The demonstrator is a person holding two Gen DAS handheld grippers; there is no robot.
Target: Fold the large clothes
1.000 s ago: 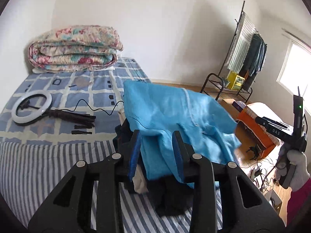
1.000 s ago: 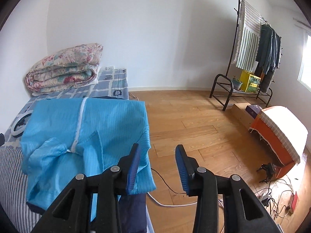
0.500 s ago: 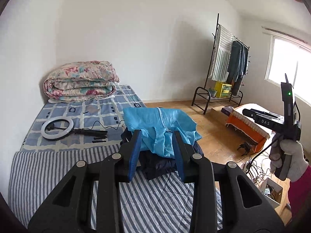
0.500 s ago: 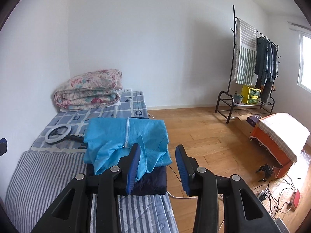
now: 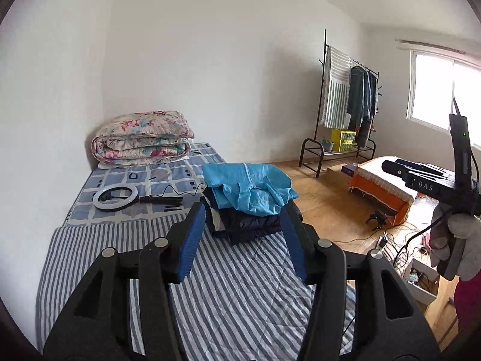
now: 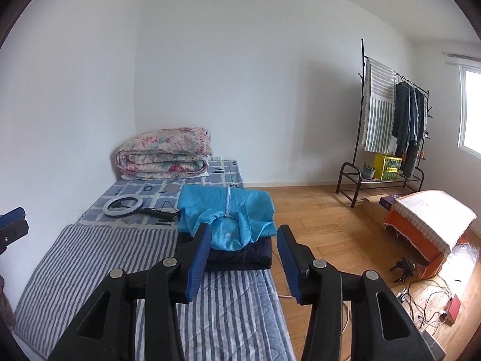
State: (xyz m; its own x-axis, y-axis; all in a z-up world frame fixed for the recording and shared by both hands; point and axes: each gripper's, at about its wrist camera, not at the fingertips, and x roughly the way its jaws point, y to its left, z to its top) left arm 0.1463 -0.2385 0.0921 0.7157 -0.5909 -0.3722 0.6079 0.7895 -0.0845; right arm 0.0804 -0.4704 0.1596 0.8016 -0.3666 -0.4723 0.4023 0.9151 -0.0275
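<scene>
The blue garment (image 6: 225, 215) lies folded atop the dark clothes (image 6: 240, 255) stack on the bed (image 6: 105, 249), beside the ring light (image 6: 122, 206). Both the left gripper (image 5: 243, 240) and right gripper (image 6: 242, 263) gape wide, empty, well short of the stack, seemingly because this fold is finished.

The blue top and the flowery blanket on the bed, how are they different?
The blue top is plain and thin; the flowery blanket is patterned and puffy. The blue top lies on a dark clothes pile; the flowery blanket sits against the wall. Both are folded, on the bed.
</scene>
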